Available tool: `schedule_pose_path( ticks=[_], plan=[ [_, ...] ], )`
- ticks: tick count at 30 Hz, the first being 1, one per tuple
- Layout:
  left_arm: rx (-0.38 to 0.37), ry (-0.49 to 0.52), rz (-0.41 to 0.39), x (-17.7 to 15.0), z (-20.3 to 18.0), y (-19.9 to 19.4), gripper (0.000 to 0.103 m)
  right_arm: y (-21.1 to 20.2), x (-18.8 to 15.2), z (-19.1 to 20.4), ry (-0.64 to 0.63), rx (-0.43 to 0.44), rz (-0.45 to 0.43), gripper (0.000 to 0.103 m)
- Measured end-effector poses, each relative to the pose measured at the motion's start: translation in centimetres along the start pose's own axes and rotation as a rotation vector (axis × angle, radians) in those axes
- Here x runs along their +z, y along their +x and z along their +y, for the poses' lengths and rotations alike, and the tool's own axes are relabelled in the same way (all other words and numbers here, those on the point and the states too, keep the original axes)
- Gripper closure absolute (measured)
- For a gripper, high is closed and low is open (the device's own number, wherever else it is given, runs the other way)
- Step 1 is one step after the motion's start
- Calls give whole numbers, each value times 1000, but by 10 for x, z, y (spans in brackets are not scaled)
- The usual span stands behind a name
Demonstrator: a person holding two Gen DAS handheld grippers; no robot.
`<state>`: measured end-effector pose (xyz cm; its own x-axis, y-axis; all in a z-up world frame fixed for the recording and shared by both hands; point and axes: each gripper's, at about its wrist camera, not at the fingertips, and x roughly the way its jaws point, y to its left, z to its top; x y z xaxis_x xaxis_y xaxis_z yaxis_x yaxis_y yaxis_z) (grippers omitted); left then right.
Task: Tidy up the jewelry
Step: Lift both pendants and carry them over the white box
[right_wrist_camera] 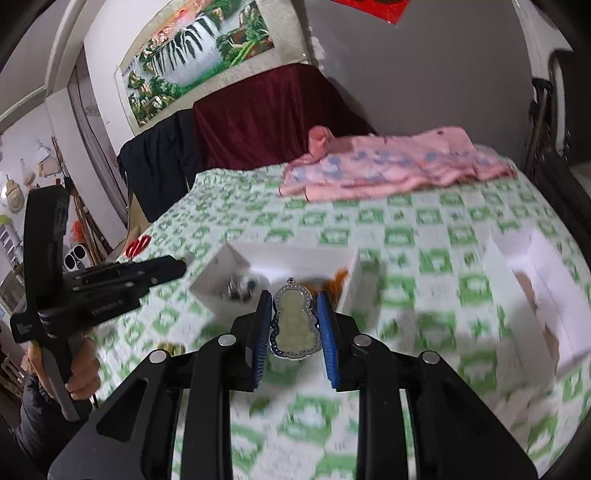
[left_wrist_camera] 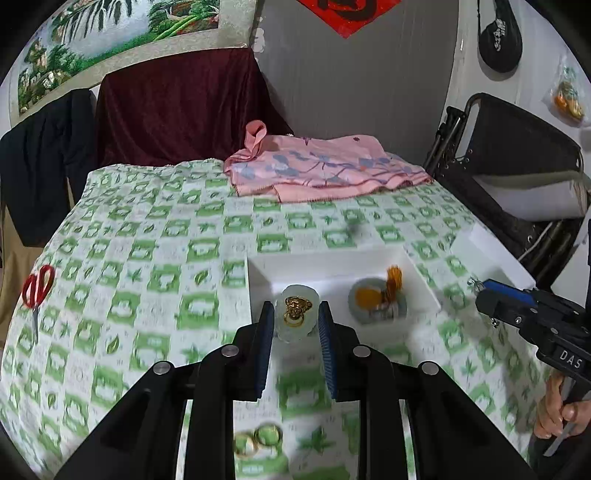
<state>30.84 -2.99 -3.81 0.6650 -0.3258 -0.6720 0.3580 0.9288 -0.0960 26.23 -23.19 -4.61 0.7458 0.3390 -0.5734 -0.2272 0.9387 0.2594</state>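
"DAS" stands on the right hand-held gripper (left_wrist_camera: 480, 295).

Lighting is pretty even and soft indoors in both wrist views, nothing blown out, just a pale shadow under the white box (right_wrist_camera: 532, 295) on the right and a bit of shade beneath the fingers (left_wrist_camera: 266, 339). Motion blur is the big problem: the green checked bedspread (left_wrist_camera: 147, 258) smears badly toward the bottom, the pink cloth (right_wrist_camera: 399, 166) goes mushy in the right wrist view, and the stuff in the white tray (left_wrist_camera: 332, 269) is smeared too. Heavy fisheye bending everywhere, with the wall picture (left_wrist_camera: 122, 33) curving hard and black vignette in every corner.
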Motion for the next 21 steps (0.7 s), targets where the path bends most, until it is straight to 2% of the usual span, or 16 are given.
schedule_pose_path(
  ticks=[5, 13, 21],
  plan=[
    [-5, -4, 18, 15, 2, 18, 79, 23, 19, 6, -9, 2, 12, 79],
    [-6, -24, 46, 23, 9, 43, 79, 54, 27, -3, 26, 10, 40, 79],
    [20, -33, -9, 25, 9, 19, 79, 29, 26, -10, 68, 18, -15, 79]
  ],
)
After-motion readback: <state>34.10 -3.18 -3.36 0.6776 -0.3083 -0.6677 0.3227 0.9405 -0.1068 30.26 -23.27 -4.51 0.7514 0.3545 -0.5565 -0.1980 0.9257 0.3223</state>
